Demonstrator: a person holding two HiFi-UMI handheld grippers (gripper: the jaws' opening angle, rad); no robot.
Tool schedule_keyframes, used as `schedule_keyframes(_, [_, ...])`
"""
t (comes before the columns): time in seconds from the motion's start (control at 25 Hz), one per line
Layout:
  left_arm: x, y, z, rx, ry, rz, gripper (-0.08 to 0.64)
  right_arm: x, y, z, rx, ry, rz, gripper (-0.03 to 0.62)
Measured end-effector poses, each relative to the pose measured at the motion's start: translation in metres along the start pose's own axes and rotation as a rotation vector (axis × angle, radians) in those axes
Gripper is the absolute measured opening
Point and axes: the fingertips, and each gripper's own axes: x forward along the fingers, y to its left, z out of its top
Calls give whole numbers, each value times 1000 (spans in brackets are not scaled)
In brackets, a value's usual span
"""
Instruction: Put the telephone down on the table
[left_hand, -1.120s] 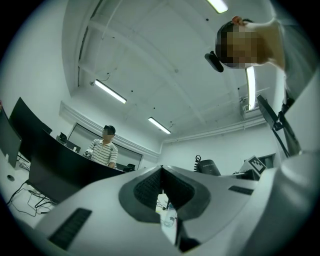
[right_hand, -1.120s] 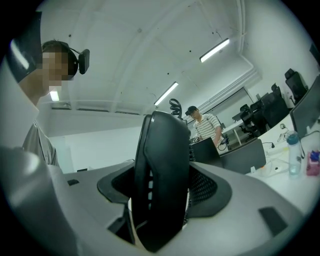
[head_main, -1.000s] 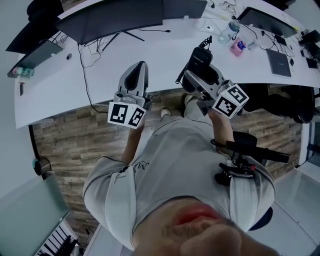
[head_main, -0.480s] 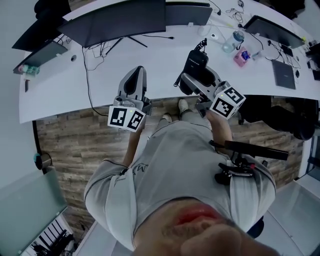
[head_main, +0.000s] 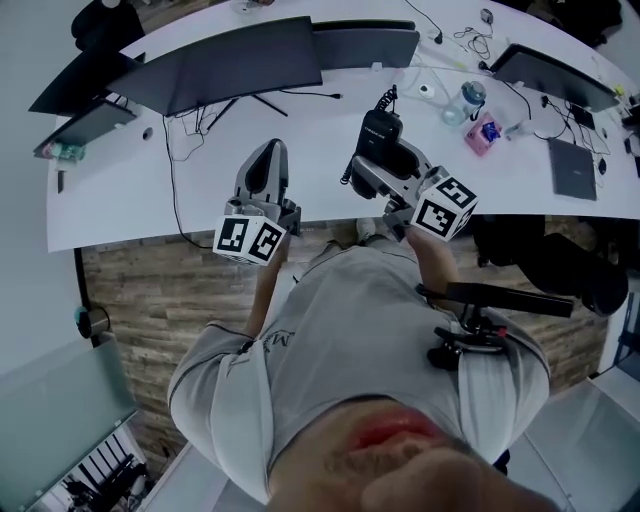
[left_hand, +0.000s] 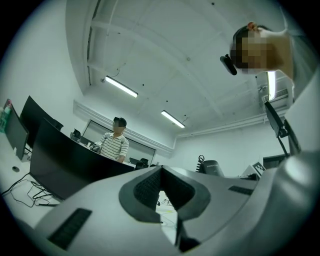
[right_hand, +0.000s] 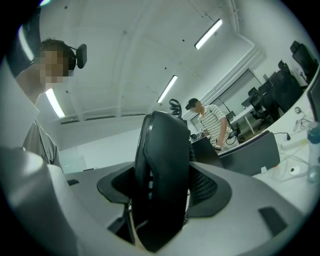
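Observation:
A black telephone (head_main: 378, 133) with a coiled cord is clamped between the jaws of my right gripper (head_main: 384, 150), held in the air over the near part of the white table (head_main: 140, 195). In the right gripper view the telephone (right_hand: 162, 172) stands on edge and fills the gap of the right gripper (right_hand: 162, 190), pointing up toward the ceiling. My left gripper (head_main: 267, 158) hovers beside it on the left, over the table's near edge. In its own view the left gripper (left_hand: 161, 169) has its tips together with nothing between them.
Dark monitors (head_main: 225, 60) stand along the back of the table, with cables (head_main: 185, 150) behind the left gripper. A bottle (head_main: 466, 100), a pink item (head_main: 483, 132) and a laptop (head_main: 572, 168) lie to the right. A person in a striped shirt (left_hand: 115, 142) stands beyond the desk.
Both grippers have moved forward, from over the table's front edge to further over the tabletop. The telephone stays clamped in the right gripper; the left stays shut.

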Motion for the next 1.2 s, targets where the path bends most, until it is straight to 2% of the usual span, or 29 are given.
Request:
schedule_keyframes(0.12, [20,-4,-13,7,5,-9,9,-2,-19,0,23,0,17,302])
schedule_keyframes(0.28, [63,-24,-19,17,27,0,9,-10,-58,19,72,20,25,302])
schedule_keyframes(0.56, [82,-37,-32,15,53,22,9,-14,-98,19,135,57,34,302])
schedule_keyframes(0.8, [75,-21,-32,9,50,40,9,-7,-107,5,164,71,14,302])
schedule_keyframes(0.96, [71,-10,-18,35,34,39,9,-2,-109,-11,197,98,-10,302])
schedule_keyframes(1.2, [70,7,-16,23,24,50,9,1,-118,-34,199,150,-45,302])
